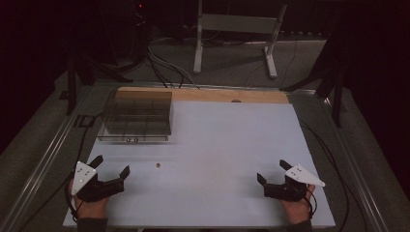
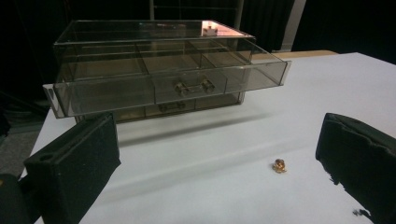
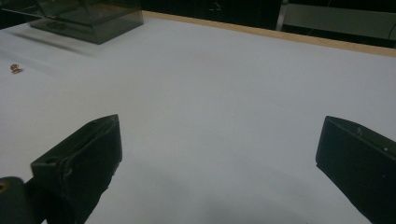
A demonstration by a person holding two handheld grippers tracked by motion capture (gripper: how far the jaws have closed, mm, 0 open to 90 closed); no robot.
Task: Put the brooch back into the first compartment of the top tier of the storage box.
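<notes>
Left tool (image 1: 112,166) and right tool (image 1: 272,171), both spread wide and empty, rest at the white counter's (image 1: 227,145) near corners; small gold object (image 1: 157,165) lies before clear drawer box (image 1: 138,115), top drawer (image 2: 168,81) extended.

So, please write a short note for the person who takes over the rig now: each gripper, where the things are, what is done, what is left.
Left gripper: open, empty, near the table's near-left corner.
Right gripper: open, empty, near-right.
Clear drawer box: far-left on the white table, its top drawer pulled out; the compartments look empty.
Small gold item: loose on the table, in front of the box, closest to the left gripper.
Done: drawer open. Left, probably: the item into the drawer, then shut it.
</notes>
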